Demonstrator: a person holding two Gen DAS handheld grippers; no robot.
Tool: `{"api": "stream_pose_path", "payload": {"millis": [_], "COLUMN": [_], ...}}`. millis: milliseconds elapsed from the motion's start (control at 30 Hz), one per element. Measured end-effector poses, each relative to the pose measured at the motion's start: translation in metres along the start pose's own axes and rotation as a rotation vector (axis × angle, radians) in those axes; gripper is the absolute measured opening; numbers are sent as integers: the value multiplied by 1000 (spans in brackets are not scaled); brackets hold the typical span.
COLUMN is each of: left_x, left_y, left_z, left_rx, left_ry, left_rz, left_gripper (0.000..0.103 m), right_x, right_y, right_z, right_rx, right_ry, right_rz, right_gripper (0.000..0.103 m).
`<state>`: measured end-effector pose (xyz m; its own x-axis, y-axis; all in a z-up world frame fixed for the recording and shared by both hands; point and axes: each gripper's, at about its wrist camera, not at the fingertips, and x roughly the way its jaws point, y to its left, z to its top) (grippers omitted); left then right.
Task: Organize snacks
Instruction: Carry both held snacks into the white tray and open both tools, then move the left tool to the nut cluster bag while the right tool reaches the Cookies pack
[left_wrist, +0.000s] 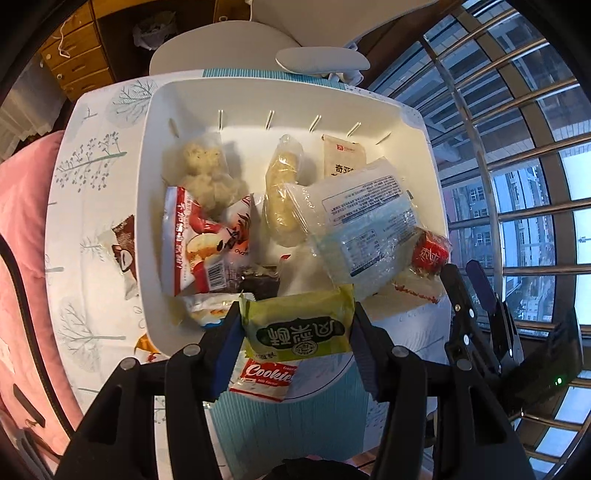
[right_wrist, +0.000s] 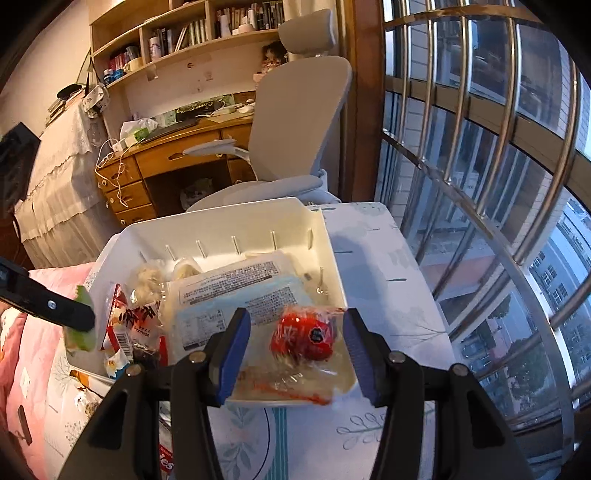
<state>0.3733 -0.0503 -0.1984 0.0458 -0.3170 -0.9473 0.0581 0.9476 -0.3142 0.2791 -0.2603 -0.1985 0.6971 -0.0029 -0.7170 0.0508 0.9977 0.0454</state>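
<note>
Both the left gripper and right gripper are showing black angular plastic frames, round silver screws at the joints, and ribbed blue pads lining the fingers.

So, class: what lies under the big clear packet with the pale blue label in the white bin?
The clear packet overlaps a yellowish bagged pastry, a beige sachet and the red-wrapped snack in the white bin. Anything directly beneath it is covered.
</note>
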Motion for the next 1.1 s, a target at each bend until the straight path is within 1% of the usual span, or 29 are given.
{"api": "stream_pose_path", "payload": {"millis": [100,200,400,600,800,933,1100], "left_x": [4,3,-10,-30,-49,-59,-64], "left_y": [0,-1,2,14,31,45,64], "left_z": [0,-1,-10,-29,-61,-89,-122], "left_rx": [-8,-8,-4,5,27,69,102], "left_ry": [0,-3,-19,-37,-44,-54,-49], "left_rz": [-6,-5,-22,-39,-44,-38,-43], "left_gripper": [67,71,72,72,72,72,72], "right_x": [1,1,-4,-18,-39,-55,-72], "right_y": [0,1,2,10,27,37,52], "right_z": [0,-1,-3,-9,-27,-46,-72], "right_rx": [7,14,48,94,136,179,244], "right_ry": [9,21,39,59,84,97,109], "right_rz": [20,34,47,43,16,5,-4], "right_gripper": [52,53,53,53,54,55,58]}}
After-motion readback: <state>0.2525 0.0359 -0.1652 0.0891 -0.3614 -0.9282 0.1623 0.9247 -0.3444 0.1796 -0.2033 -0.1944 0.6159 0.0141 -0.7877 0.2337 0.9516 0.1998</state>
